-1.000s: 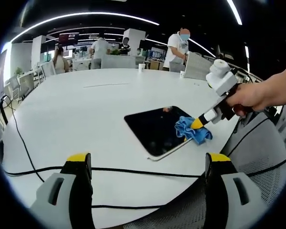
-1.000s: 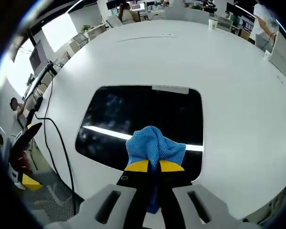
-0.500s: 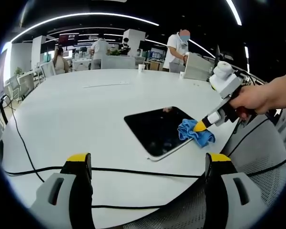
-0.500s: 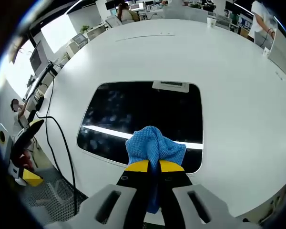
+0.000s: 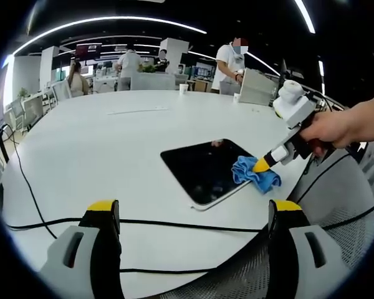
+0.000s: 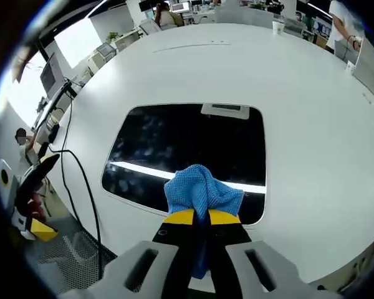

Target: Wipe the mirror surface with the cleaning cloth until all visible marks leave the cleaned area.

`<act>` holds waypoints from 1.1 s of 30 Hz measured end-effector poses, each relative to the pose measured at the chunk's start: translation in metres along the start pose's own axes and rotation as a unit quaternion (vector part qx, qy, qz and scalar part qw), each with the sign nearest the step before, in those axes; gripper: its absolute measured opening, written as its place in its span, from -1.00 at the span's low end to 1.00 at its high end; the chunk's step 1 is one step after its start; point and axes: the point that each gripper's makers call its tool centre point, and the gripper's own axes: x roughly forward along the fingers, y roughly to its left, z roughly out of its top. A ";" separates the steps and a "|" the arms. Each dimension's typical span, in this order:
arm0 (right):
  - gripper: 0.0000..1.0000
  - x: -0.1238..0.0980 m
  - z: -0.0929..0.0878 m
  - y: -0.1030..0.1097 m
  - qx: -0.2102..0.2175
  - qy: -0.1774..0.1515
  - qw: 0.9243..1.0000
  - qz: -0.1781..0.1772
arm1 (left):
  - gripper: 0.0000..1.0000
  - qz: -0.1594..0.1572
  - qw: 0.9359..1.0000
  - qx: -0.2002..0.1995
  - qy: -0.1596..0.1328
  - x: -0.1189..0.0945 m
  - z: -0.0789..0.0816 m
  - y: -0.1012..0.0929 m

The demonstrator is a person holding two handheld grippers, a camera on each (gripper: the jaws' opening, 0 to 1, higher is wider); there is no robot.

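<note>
A dark rectangular mirror (image 5: 202,168) (image 6: 174,152) with rounded corners lies flat on the white table (image 5: 100,143). A crumpled blue cleaning cloth (image 5: 252,175) (image 6: 202,190) rests on the mirror's near right edge. My right gripper (image 6: 201,217) (image 5: 260,165) is shut on the cloth and presses it onto the glass; a hand (image 5: 336,128) holds it. In the left gripper view my left gripper (image 5: 193,212) stands open with nothing between its jaws, well short of the mirror, over the table's near edge. Faint smudges show on the glass in the right gripper view.
A black cable (image 5: 174,222) runs along the table's near edge, another (image 6: 81,187) hangs off the side. A mesh chair (image 5: 336,212) stands at the right. Cups (image 5: 182,88) and a laptop (image 5: 257,87) sit at the table's far side, with people beyond.
The right gripper and cloth slid a short way toward the mirror's right edge, then held nearly still. The left gripper has not moved.
</note>
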 end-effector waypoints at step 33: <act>-0.99 -0.005 -0.003 -0.022 -0.002 0.004 0.999 0.035 | 0.98 0.011 1.000 -0.006 0.007 -0.001 -0.002 0.004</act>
